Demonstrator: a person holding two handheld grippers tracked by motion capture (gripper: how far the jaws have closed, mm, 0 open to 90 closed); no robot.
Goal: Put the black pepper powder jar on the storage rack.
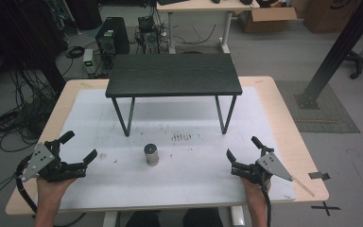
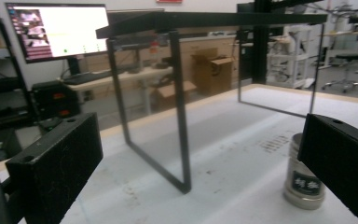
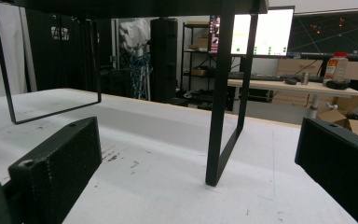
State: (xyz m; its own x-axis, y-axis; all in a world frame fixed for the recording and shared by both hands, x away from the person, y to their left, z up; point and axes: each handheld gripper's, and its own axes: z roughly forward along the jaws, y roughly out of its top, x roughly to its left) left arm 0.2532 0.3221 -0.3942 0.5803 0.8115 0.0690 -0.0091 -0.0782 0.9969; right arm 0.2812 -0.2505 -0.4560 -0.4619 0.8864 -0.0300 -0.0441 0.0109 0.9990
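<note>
Tin (image 1: 151, 154): upright on white surface (image 1: 99, 118), front of black shelf (image 1: 174, 74), between both grippers, touching neither. Left gripper (image 1: 78, 149): jaws apart, empty, near the surface's left edge. Right gripper (image 1: 242, 150): jaws apart, empty, near the right edge.

The can's (image 2: 304, 182) label is too blurry to read, and the right tongs' jaw hides its right side.
</note>
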